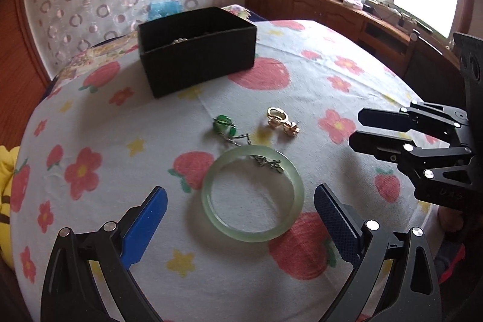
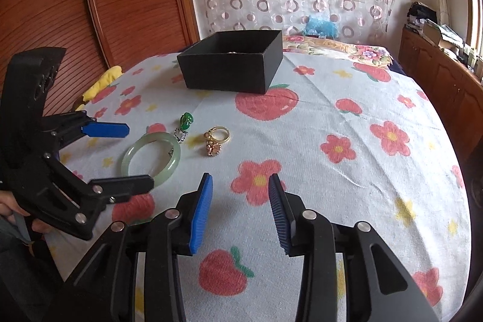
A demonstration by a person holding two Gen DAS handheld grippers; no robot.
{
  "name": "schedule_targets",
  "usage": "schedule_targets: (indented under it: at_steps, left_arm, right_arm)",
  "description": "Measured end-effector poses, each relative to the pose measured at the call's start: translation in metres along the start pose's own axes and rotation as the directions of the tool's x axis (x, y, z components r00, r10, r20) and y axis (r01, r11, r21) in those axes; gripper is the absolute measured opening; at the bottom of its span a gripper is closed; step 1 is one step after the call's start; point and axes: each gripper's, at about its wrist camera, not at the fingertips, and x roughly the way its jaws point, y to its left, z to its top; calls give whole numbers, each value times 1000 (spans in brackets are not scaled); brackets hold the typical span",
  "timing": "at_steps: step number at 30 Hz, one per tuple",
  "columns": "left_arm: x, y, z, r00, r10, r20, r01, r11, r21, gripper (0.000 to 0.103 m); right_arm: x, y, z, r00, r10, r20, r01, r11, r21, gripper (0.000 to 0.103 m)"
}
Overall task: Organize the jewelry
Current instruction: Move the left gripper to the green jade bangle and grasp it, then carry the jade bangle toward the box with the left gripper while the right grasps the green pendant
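Left gripper (image 1: 240, 201) spread wide, holding nothing, either side of the jade bangle (image 1: 252, 192) without touching. Right gripper (image 2: 240, 195) partly open, empty, over bare tablecloth (image 2: 347, 116). Bangle flat on the cloth, a silver chain (image 1: 265, 162) draped over its far rim, running to a green pendant (image 1: 224, 124). Gold rings (image 1: 282, 121) just beside the pendant. Black box (image 1: 196, 50) farther back, open-topped, something pale inside.

You have a bed (image 2: 347, 122) under a white sheet printed with strawberries and flowers. A black box (image 2: 232, 65) sits at its far side. Nearer you lie a pale green bangle (image 1: 252, 192), a green pendant on a chain (image 1: 225, 125) just beyond it, and a gold ring (image 1: 280, 121) to their right.
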Motion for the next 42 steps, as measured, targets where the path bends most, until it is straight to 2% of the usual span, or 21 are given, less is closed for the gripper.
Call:
schedule_targets:
  at_steps: [3, 6, 7, 8, 12, 16, 22, 29, 30, 36, 42]
  left_arm:
    - [4, -1, 1, 1000, -2, -11, 2, 1000, 1, 94]
    - [5, 0, 1, 1000, 9, -12, -9, 1000, 1, 80]
    - [3, 0, 1, 1000, 8, -7, -8, 1000, 1, 71]
    - [2, 0, 1, 1000, 8, -3, -8, 1000, 1, 69]
    - [-2, 5, 0, 1000, -17, 0, 17, 1000, -15, 69]
    - [-15, 15, -2, 999, -10, 32, 12, 999, -44, 69]
    - [-35, 34, -4, 996, 9, 85, -2, 996, -89, 69]
    - [-51, 48, -9, 991, 34, 127, -19, 992, -123, 69]
    - [-52, 49, -8, 991, 35, 129, -19, 992, -125, 69]
    - [-53, 54, -11, 990, 37, 136, -18, 990, -139, 69]
    - [-53, 55, -14, 990, 32, 140, -11, 989, -144, 69]
  right_arm:
    - [0, -1, 0, 1000, 3, -1, -3, 1000, 1, 41]
    - [0, -1, 0, 1000, 7, -2, -7, 1000, 3, 41]
    - [0, -1, 0, 1000, 8, -3, -8, 1000, 3, 41]
    - [0, -1, -1, 1000, 9, -4, -9, 1000, 4, 41]
    - [2, -1, 0, 1000, 5, -12, -5, 1000, 0, 41]
    - [3, 6, 4, 999, -22, -23, 21, 999, -32, 41]
    - [6, 25, 25, 1000, 20, -11, -21, 997, -72, 41]
    - [35, 49, 56, 998, 50, -48, -56, 989, -140, 40]
    - [40, 51, 60, 997, 56, -55, -63, 988, -144, 36]
    - [68, 62, 77, 993, 52, -110, -70, 983, -172, 26]
    - [87, 66, 80, 986, 32, -163, -64, 979, -195, 21]
